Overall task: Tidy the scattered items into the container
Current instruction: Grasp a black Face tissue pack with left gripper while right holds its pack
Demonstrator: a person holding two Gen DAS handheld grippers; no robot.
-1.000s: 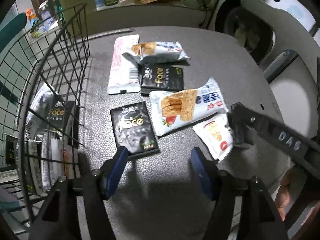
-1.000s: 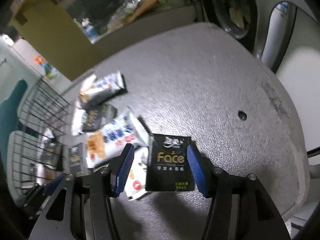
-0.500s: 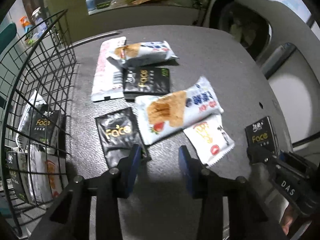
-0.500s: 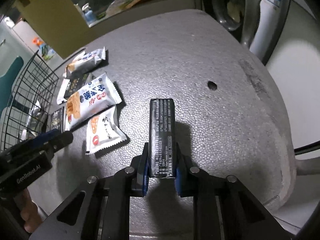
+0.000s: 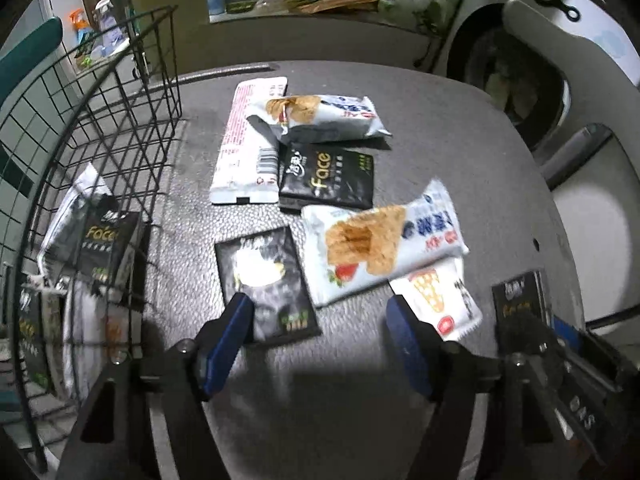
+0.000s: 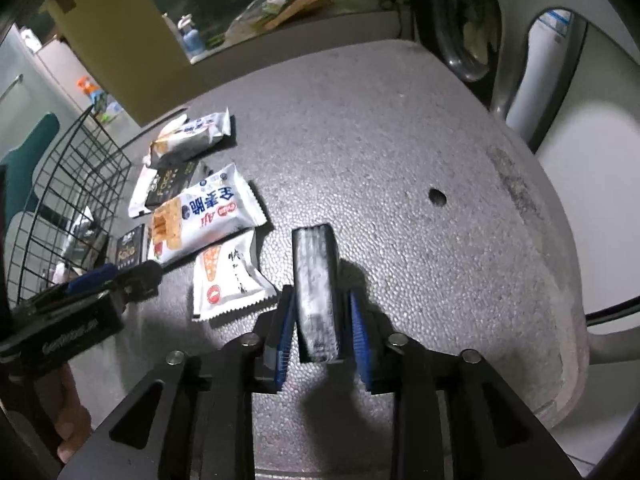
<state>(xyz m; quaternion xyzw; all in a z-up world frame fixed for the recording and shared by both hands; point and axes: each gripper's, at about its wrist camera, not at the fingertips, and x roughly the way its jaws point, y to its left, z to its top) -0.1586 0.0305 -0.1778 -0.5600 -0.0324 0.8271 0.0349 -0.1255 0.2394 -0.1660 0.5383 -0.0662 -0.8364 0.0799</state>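
3 black packets and 4 white packets are being counted on the table. The right gripper is being opened around 1 upright packet, pads off it, with bare tabletop to its right. The left gripper is being opened empty, beside the basket rim.

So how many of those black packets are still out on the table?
3: one lying flat nearest the wire basket, one mid-table against a white snack pack, one standing on edge at the right. More sit in the basket, partly hidden.

Steep wrist views (shared table)
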